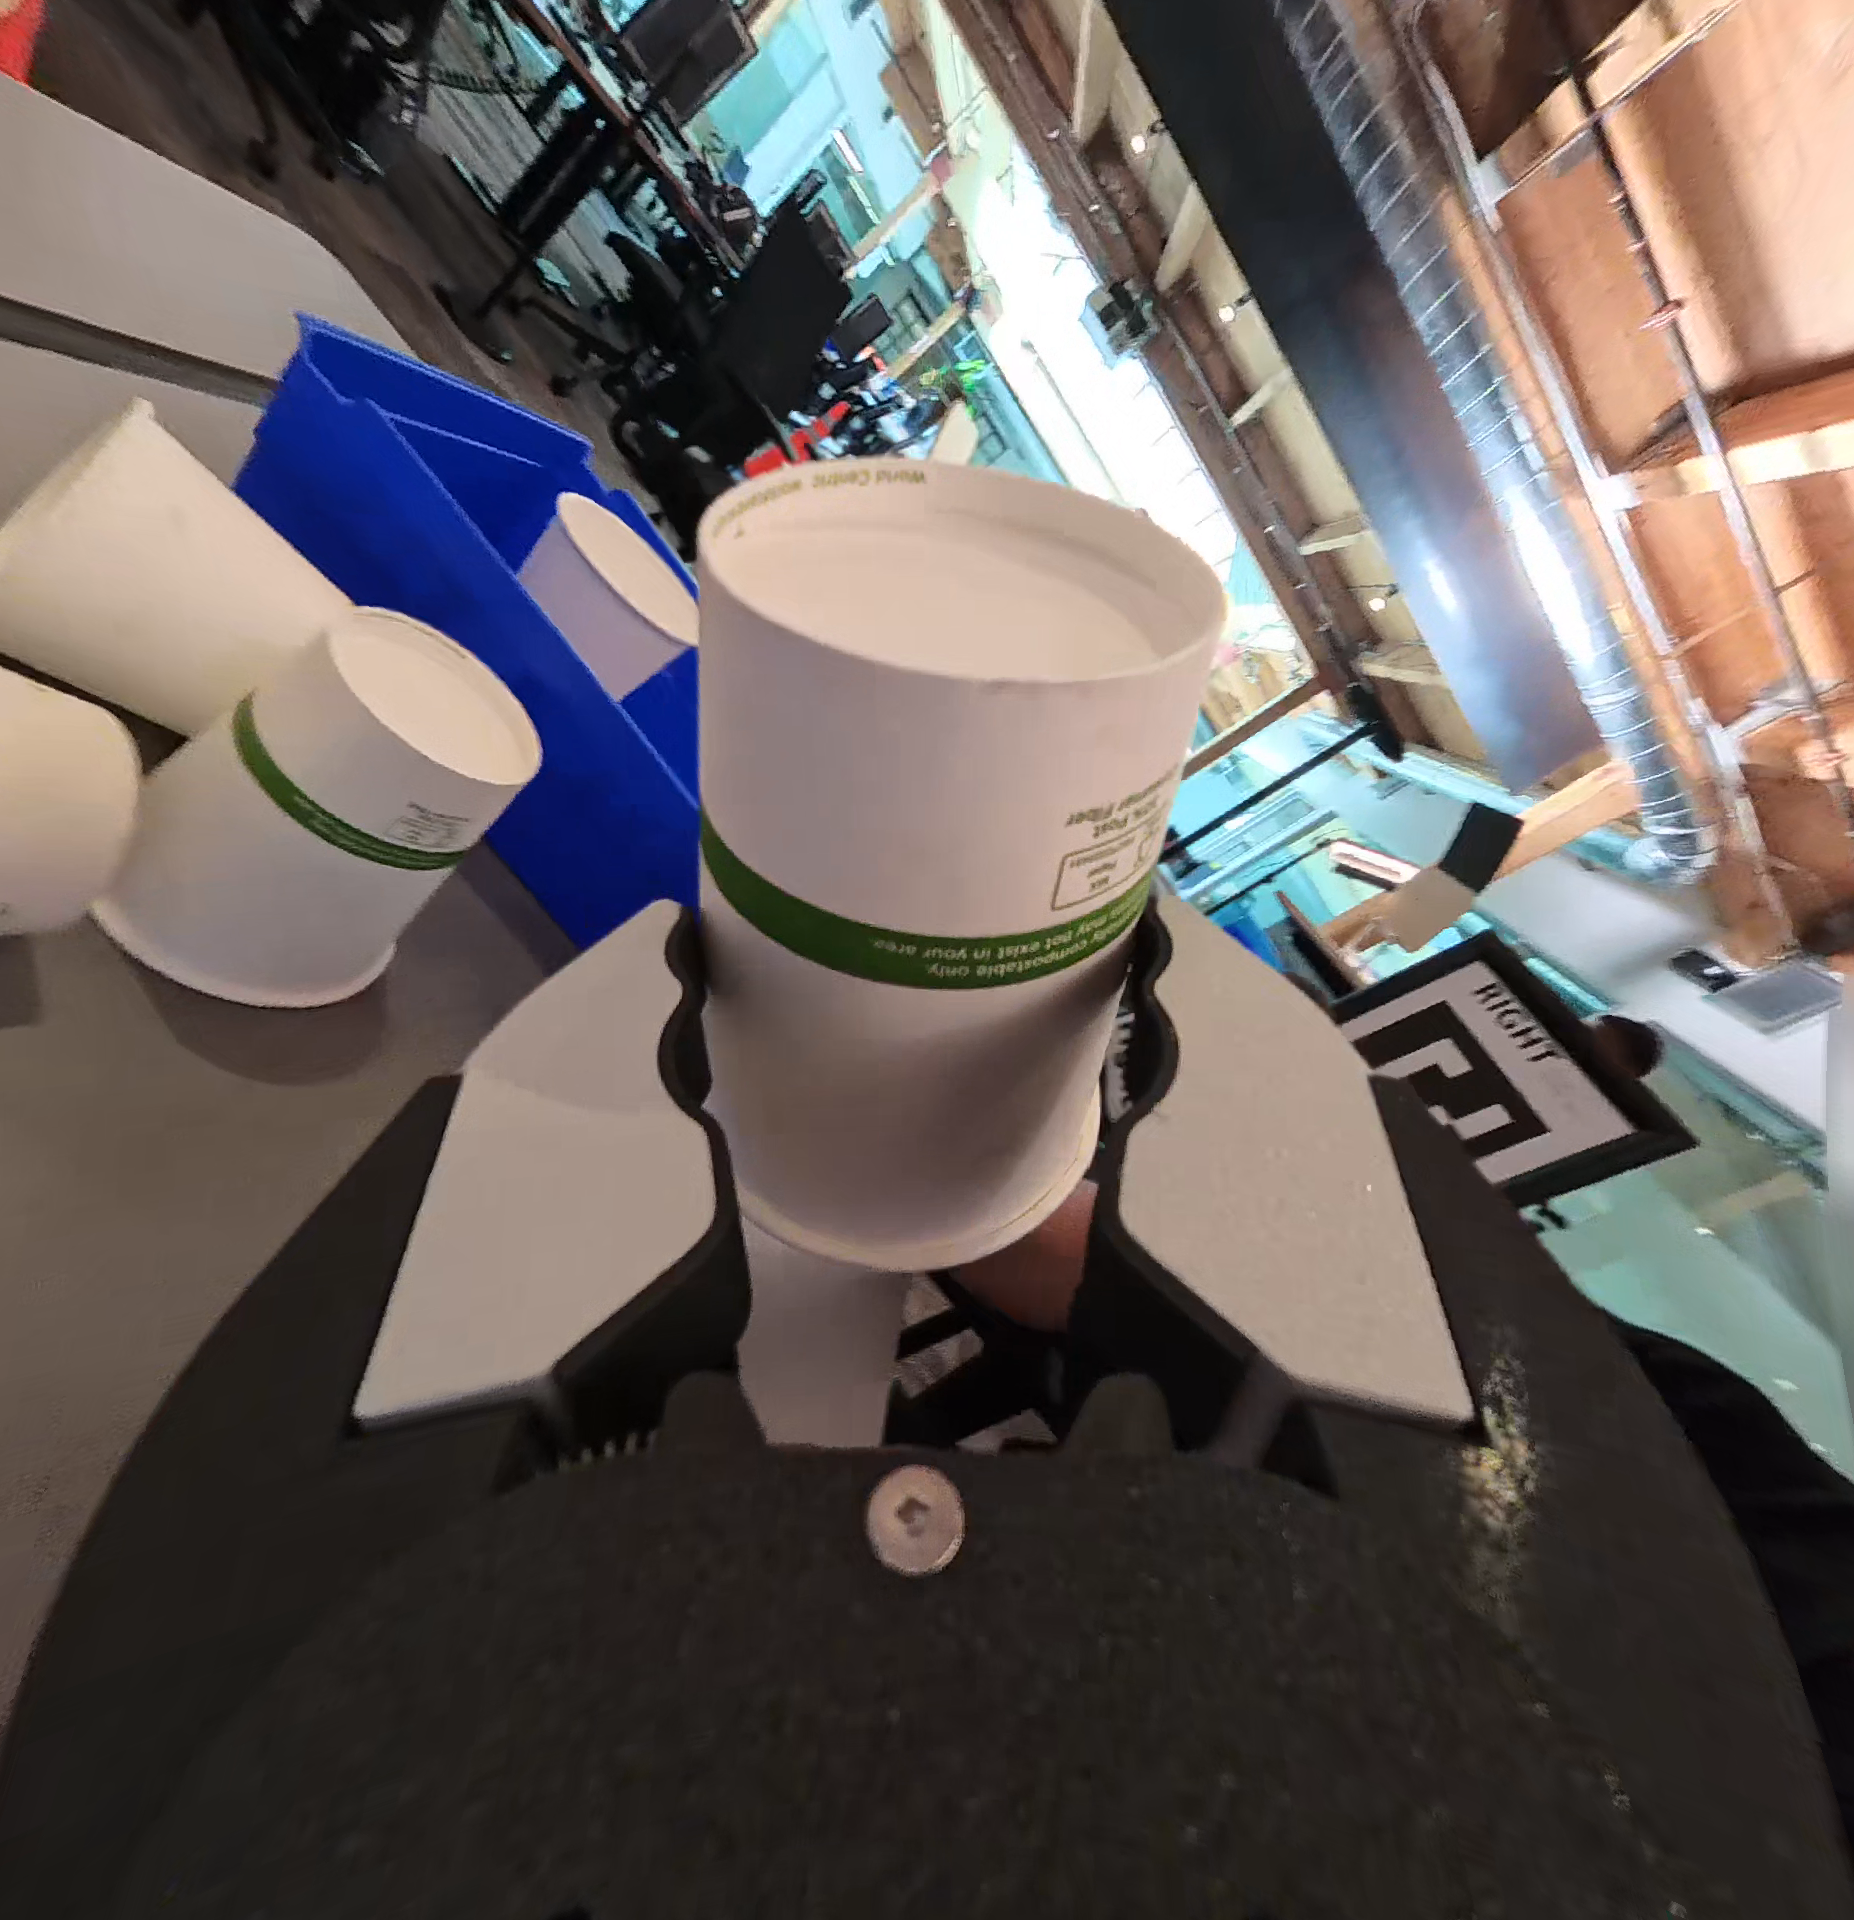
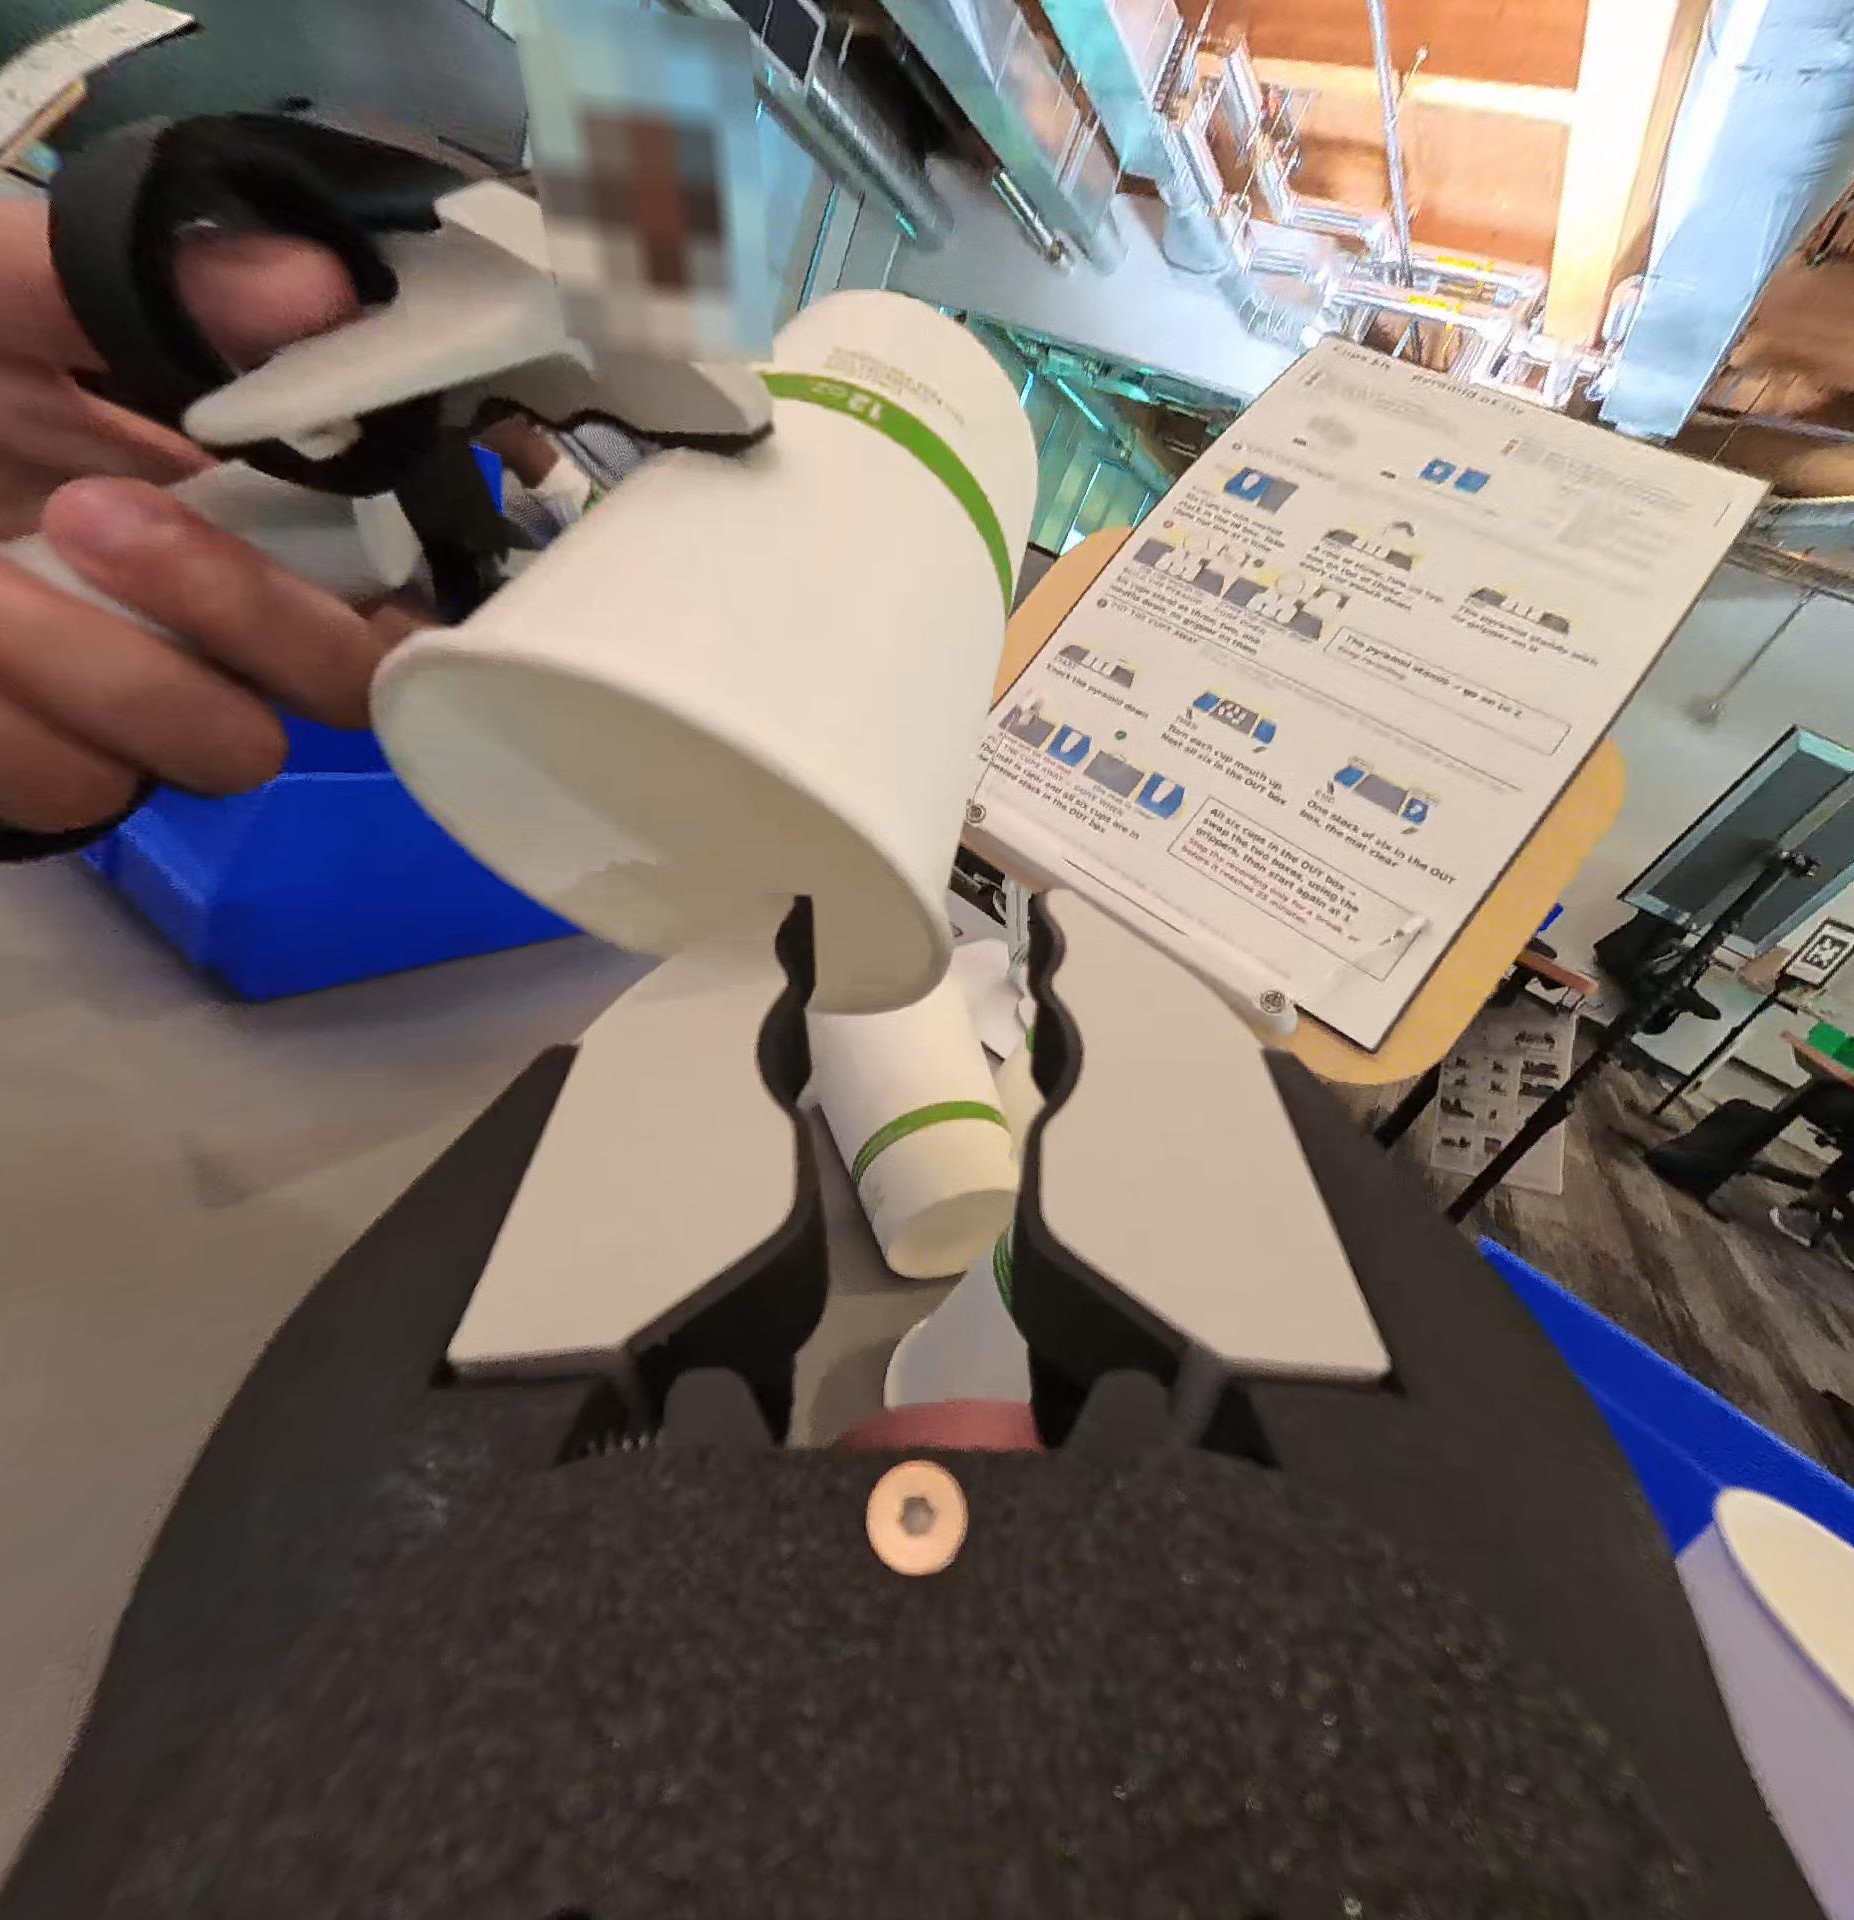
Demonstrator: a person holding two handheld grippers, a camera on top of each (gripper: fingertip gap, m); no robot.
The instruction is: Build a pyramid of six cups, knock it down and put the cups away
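My left gripper (image 1: pixel 918 935) is shut on a white paper cup with a green band (image 1: pixel 933 790), held off the table with its base pointing away from the camera. In the right wrist view that cup (image 2: pixel 757 644) lies tilted with its open mouth toward my right gripper (image 2: pixel 923 914). The right gripper's jaws stand apart, with the cup's lower rim at their tips. The left gripper (image 2: pixel 684 416) and the hand holding it show at upper left. Three more cups lie on the table on the left (image 1: pixel 310 800), (image 1: pixel 144 551), (image 1: pixel 29 800). Another lies below the right gripper (image 2: pixel 923 1143).
A blue bin (image 1: pixel 466 644) stands behind the fallen cups with a cup (image 1: pixel 611 592) in it. A blue bin (image 2: pixel 331 862) is at left and another (image 2: pixel 1671 1423) at lower right with a cup (image 2: pixel 1816 1662). An instruction sheet on a board (image 2: pixel 1318 675) stands ahead. The table (image 1: pixel 175 1143) is grey.
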